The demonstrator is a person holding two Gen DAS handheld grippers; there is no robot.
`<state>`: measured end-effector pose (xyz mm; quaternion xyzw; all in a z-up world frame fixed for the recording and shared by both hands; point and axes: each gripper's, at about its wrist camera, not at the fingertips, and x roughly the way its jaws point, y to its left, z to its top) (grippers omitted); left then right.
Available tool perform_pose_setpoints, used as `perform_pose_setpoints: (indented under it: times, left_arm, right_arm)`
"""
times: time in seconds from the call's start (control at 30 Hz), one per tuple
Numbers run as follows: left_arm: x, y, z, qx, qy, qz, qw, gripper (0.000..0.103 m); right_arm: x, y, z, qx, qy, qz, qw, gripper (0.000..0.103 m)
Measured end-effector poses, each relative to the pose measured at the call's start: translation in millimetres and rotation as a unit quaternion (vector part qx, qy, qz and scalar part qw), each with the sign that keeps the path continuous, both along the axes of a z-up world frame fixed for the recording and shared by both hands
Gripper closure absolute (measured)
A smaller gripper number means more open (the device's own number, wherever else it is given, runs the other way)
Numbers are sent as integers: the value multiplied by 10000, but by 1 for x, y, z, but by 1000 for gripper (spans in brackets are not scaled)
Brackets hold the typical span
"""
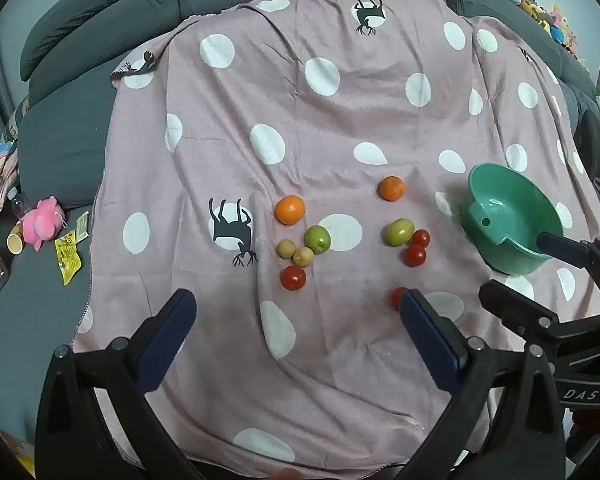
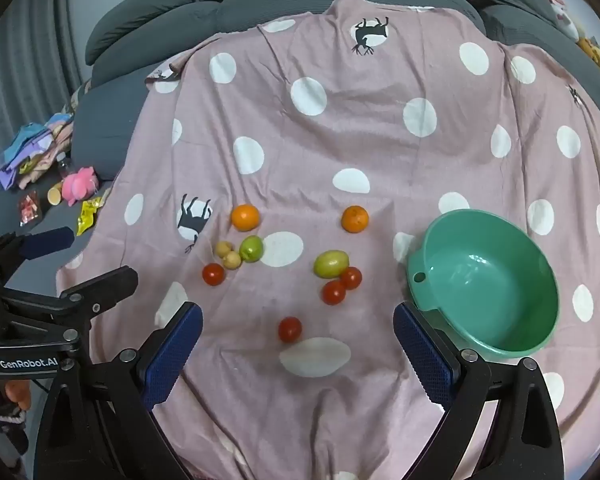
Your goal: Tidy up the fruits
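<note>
Both tools, the left tool (image 1: 296, 312) and the right tool (image 2: 296, 324), hang wide apart and empty. The nearest tomato (image 2: 289, 329) lies on the pink cloth (image 2: 340, 140); it looks soft, so hold its round middle gently. Farther back, the oranges (image 2: 245, 217) look firmer, beside the green bowl (image 2: 540, 320).

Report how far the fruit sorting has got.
Done: nothing yet; the green bowl holds no fruit. In hand: nothing; the left claw and right claw both stand open above the cloth. Left: all ten fruits, including two oranges, two green fruits and four tomatoes.
</note>
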<state>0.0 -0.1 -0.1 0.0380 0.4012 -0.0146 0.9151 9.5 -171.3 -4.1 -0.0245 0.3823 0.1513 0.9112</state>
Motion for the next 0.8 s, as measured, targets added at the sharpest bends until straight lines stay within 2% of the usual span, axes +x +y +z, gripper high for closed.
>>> perform_pose_setpoints:
  times: [0.5, 0.8]
  left_arm:
    - [-9, 5, -15, -98, 14, -11, 9999, 1]
    - [-3, 2, -10, -108, 44, -11, 9999, 1]
  right_arm:
    - [-4, 0, -2, -134, -47, -74, 9999, 6]
    - [-3, 0, -3, -140, -58, -68, 9999, 6]
